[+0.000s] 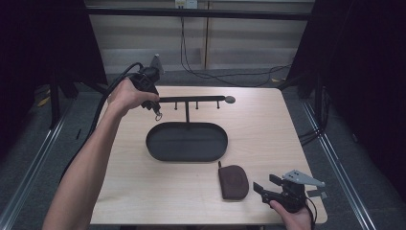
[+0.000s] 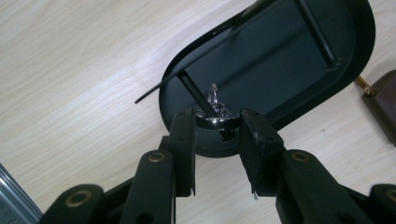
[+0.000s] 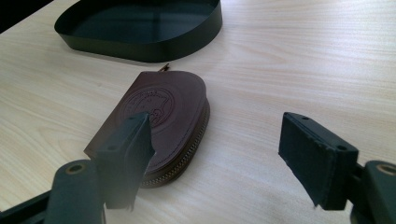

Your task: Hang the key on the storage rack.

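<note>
Pale wood-grain bench (image 1: 268, 139), matt; black metal tray (image 1: 186, 142), matt; brown leather pouch (image 3: 161, 116), embossed; shiny metal key ring (image 2: 215, 117).

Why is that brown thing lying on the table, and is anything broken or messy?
Nothing looks broken or spilled. The brown leather zip pouch lies flat on the wooden table, beside the black oval metal tray rather than in it. The left tongs grip a shiny metal ring.

A lab: black curtains (image 1: 364, 72) and floor cables (image 1: 230, 74) surround one table (image 1: 268, 129).
</note>
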`<act>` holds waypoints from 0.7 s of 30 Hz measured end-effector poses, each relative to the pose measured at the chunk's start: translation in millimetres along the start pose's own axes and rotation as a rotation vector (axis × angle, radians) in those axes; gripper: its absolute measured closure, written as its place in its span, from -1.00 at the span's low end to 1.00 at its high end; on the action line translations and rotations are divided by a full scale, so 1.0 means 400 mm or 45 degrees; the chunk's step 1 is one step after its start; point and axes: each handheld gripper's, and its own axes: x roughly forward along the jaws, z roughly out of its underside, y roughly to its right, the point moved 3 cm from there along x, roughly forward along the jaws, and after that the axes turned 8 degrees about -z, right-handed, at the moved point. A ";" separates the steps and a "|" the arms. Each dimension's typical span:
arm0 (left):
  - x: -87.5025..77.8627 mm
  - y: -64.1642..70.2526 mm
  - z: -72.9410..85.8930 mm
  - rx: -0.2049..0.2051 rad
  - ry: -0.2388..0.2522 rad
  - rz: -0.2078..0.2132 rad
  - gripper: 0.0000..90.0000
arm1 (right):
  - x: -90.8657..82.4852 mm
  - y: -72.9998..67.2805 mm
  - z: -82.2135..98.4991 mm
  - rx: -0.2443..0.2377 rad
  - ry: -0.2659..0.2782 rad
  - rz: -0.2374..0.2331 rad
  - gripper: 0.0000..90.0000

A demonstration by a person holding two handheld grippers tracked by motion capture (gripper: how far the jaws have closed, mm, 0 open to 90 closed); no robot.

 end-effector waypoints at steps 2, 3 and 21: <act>0.000 0.000 -0.001 -0.012 0.002 0.001 0.50 | 0.000 0.000 0.000 -0.003 0.001 -0.001 -0.43; 0.001 0.001 -0.002 -0.021 0.007 -0.003 0.50 | 0.000 0.000 0.000 -0.003 0.001 -0.001 -0.43; 0.012 -0.004 0.039 0.011 0.040 0.029 0.05 | 0.001 -0.002 0.000 -0.013 -0.006 0.002 -0.43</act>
